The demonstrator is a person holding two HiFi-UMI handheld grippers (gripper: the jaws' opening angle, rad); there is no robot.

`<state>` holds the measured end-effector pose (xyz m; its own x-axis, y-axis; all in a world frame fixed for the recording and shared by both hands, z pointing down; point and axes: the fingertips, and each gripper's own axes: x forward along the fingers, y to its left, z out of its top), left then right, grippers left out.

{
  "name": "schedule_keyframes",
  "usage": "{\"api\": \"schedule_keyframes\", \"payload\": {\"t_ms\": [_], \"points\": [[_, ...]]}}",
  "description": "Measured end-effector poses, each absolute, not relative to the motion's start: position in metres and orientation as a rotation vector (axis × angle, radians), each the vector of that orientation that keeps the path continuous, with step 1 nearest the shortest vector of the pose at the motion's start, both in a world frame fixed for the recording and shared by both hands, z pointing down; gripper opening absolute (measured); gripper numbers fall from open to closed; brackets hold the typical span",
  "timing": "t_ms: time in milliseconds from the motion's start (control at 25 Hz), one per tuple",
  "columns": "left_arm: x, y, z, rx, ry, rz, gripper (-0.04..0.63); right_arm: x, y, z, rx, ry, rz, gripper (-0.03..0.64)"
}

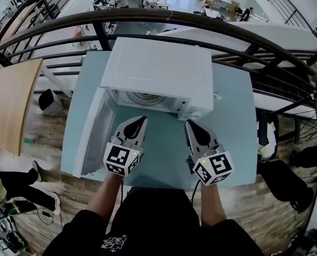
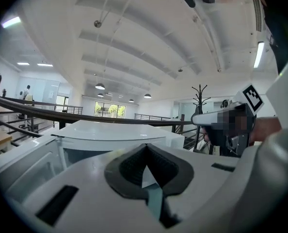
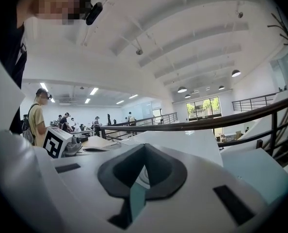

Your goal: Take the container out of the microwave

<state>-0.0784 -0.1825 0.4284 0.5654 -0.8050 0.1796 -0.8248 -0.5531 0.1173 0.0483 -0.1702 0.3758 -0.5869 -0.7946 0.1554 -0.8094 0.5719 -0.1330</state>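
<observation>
A white microwave (image 1: 157,73) stands on a pale blue table (image 1: 230,127), its door (image 1: 92,135) swung open to the left. A white round shape (image 1: 146,96) shows in the cavity's mouth; I cannot tell whether it is the container or the turntable. My left gripper (image 1: 142,120) is held just in front of the opening, jaws shut and empty. My right gripper (image 1: 190,124) is level with it under the microwave's right front, also shut and empty. The left gripper view looks past the shut left gripper (image 2: 145,147) at the microwave (image 2: 115,132). The right gripper (image 3: 144,147) points over the microwave's top (image 3: 183,144).
A black curved railing (image 1: 164,17) runs behind the table, with a drop to a lower floor beyond it. A wooden tabletop (image 1: 12,100) lies to the left, and a bystander's legs (image 1: 20,191) show on the floor there. The table's near edge (image 1: 158,184) is at my waist.
</observation>
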Motion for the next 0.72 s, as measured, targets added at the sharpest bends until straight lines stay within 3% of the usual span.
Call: {"api": "schedule_keyframes", "payload": {"t_ms": [720], "points": [[-0.058,-0.240,0.493,2.597,-1.455,0.483,0.008,0.044,-0.207,0.432,1.213,-2.701,0.332,0.006]]}}
